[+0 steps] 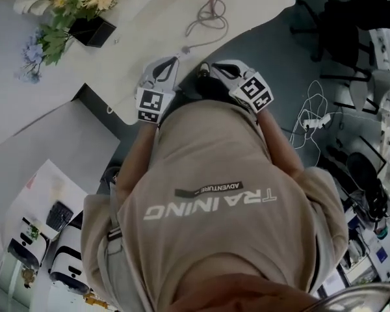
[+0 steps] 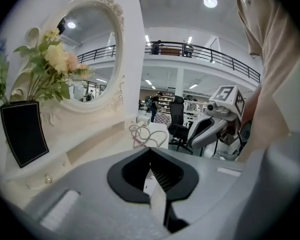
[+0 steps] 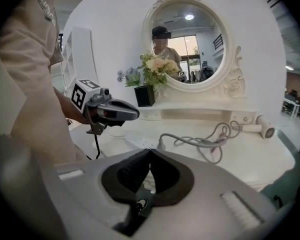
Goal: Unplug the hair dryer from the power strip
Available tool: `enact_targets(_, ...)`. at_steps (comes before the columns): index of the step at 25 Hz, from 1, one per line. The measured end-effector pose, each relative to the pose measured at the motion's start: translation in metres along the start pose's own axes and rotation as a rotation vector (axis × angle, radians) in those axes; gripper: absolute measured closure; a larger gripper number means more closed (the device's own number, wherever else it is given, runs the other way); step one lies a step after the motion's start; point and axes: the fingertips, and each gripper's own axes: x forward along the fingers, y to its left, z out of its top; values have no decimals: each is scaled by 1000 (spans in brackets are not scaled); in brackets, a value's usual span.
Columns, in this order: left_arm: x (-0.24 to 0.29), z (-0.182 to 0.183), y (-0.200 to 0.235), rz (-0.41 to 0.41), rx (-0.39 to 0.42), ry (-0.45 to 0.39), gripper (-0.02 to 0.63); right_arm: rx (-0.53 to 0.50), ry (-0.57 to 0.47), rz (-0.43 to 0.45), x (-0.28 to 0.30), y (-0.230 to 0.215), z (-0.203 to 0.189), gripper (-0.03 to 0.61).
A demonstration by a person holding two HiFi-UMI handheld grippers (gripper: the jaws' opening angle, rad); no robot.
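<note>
The person holds both grippers close to the chest at the near edge of the white worktop (image 1: 143, 25). In the head view the left gripper (image 1: 157, 86) sits centre left and the right gripper (image 1: 237, 83) just right of it. Each gripper's own view shows its jaws together, tips meeting with nothing between them.

In the right gripper view the hair dryer (image 3: 263, 129) lies at the far right of the worktop, below the oval mirror (image 3: 190, 44). Its grey cord (image 3: 205, 141) loops leftward to a plug (image 3: 160, 144) that is seated in the white power strip (image 3: 140, 143) at frame centre, just above the jaws. Flowers (image 3: 157, 66) in a black vase (image 3: 144, 96) stand left of the mirror. Both grippers are well apart from the plug.
</note>
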Motion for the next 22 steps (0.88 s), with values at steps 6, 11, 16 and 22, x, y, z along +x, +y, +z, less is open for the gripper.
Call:
enact_targets(6,20,0,1,20,-13,91,607,-51,102,152,37,-20,-19,575)
enact_targets(11,50,-17,-4,38,-33,179,607,-181,136,249,56,-29,-35,574)
enact_targets(16,74,-36,6,122,-82,241,606,-185,131,321,63,-50,-46,574)
enact_targets(22,85,-51,-4,60,-42,324,603,-86,90,305,80,-67,-37,575)
